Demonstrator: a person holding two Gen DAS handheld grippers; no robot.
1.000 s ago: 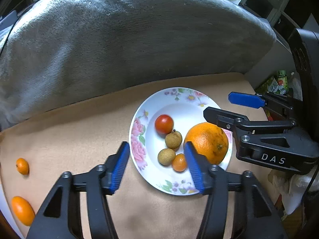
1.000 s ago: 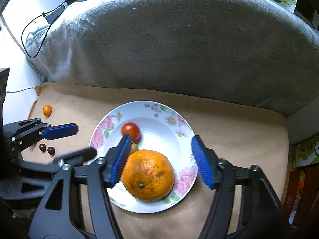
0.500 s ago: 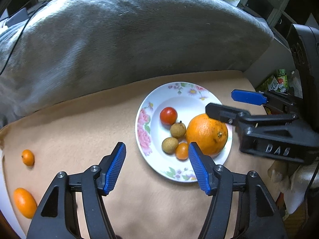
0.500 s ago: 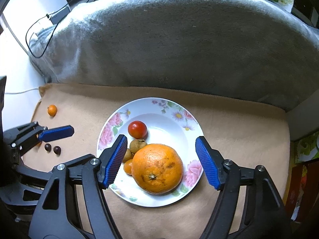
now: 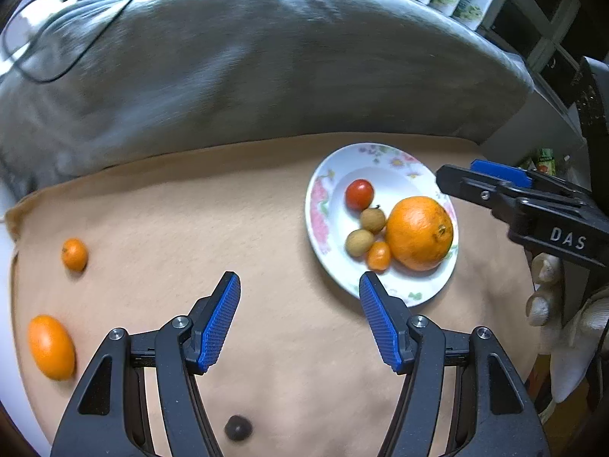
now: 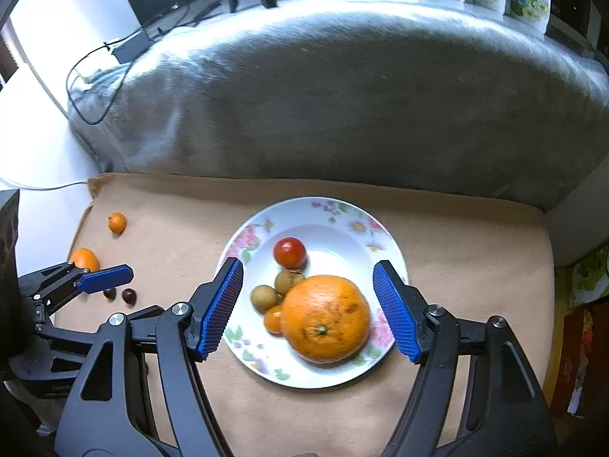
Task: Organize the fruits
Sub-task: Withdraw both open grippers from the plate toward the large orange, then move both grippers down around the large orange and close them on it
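Your left tool (image 5: 300, 320) and right tool (image 6: 308, 312) both gape wide, holding nothing; the large orange (image 6: 326, 318) sits on the floral plate (image 6: 342, 213), two kumquats (image 5: 74, 254) loose on the tan surface (image 5: 190, 209).

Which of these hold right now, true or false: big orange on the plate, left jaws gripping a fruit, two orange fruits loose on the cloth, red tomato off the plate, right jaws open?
1. The big orange lies on the floral plate. True.
2. The left gripper is gripping a fruit. False: its jaws are open and empty, over bare tan cloth.
3. Two orange fruits lie loose on the cloth: a small one and a larger oval one. True.
4. The red tomato sits off the plate. False: it is on the plate, beside the two brown longans.
5. The right gripper is open, its jaws on either side of the big orange. True.
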